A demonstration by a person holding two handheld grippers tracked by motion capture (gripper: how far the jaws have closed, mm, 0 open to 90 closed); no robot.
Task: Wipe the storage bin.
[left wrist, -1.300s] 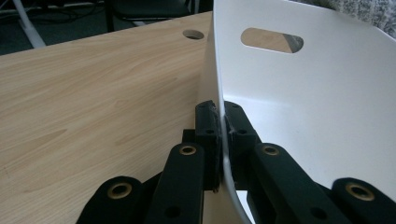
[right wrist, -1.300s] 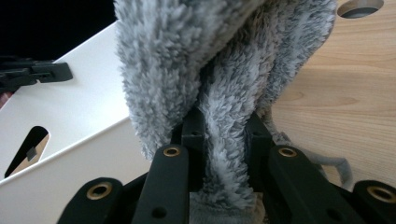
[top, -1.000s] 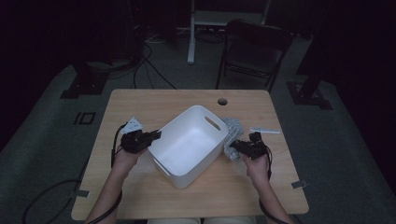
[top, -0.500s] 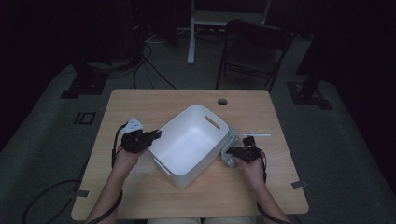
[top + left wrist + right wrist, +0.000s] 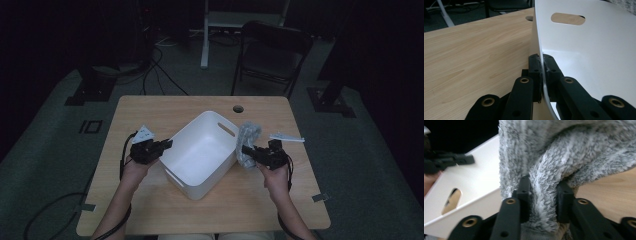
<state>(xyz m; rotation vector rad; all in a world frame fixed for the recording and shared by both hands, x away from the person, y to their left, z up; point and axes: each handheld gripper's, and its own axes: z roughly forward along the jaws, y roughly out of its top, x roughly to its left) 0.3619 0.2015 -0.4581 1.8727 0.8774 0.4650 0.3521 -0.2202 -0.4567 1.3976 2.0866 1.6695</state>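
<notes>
Since the earlier frames, the right gripper [image 5: 248, 151] had swung in from the table's right side toward the white bin [image 5: 202, 150], carrying the grey fleece cloth [image 5: 247, 140] up off the wood, and its jaws had just been opening while fleece sat between them. In the right gripper view a thick fold of the cloth [image 5: 549, 195] was pinched between the two black pads, pressed in on both sides. The left gripper [image 5: 167, 144] had kept its place, its jaws pressed together on the bin's rim; the left gripper view showed the thin white wall [image 5: 541, 65] clamped between the pads.

Most of the cloth's outline was hard to read: from above it was a blurred grey lump, and its lower end was hidden behind the right gripper. Up close its edges ran out of frame.

The cloth hung just beside the bin's right wall, its long axis running away from the person, upper end toward the table [image 5: 150, 110] hole [image 5: 238, 108]. The bin lay diagonally on the table, handle slot [image 5: 226, 129] toward the far right.
</notes>
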